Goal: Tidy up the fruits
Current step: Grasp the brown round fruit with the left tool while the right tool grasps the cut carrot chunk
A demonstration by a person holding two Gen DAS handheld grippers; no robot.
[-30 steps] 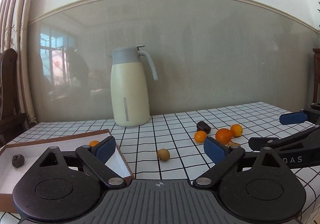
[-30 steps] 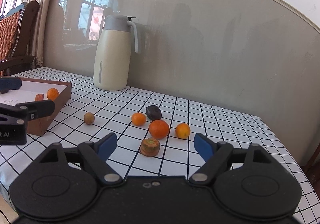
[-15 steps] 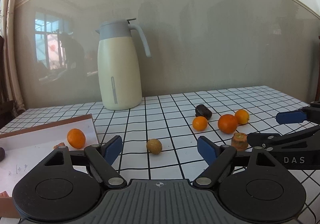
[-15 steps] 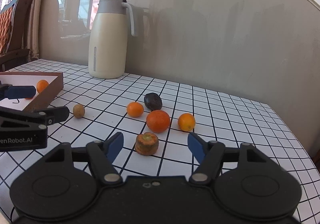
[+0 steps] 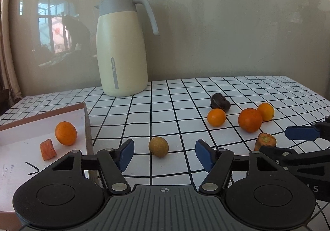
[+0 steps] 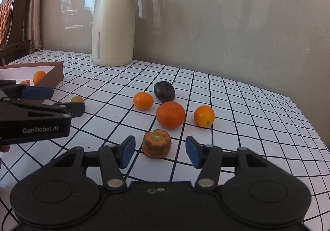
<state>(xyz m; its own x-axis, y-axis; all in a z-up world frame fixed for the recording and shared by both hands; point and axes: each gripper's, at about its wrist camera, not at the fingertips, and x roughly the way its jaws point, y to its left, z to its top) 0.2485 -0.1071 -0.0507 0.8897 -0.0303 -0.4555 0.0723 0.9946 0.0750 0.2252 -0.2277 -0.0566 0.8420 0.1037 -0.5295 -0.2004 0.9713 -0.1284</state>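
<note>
Both tongs released, nothing gripped. Left gripper (image 5: 164, 153) spread around small brown fruit (image 5: 158, 146) near table's front edge, just beside box (image 5: 87, 127); pads not touching it. Right gripper (image 6: 160, 151) spread around carrot stub (image 6: 157, 143), also front edge, no contact visible.

Progress, judged: early. Done: one orange (image 5: 66, 133) and a carrot piece (image 5: 48, 149) inside box at table's left edge. Left on table (image 5: 175, 94), approx middle to right: brown fruit, carrot stub, big orange (image 6: 170, 115), two small oranges (image 6: 143, 100) (image 6: 204, 116), dark fruit (image 6: 164, 91) behind them. So six loose vs two boxed, as far as visible.

Hard to make out: box cut off at frame's left and partly covered by gripper body, so more inside possible. Kind of dark fruit unclear. Jug (image 5: 121, 45) at back edge, not part of job.
</note>
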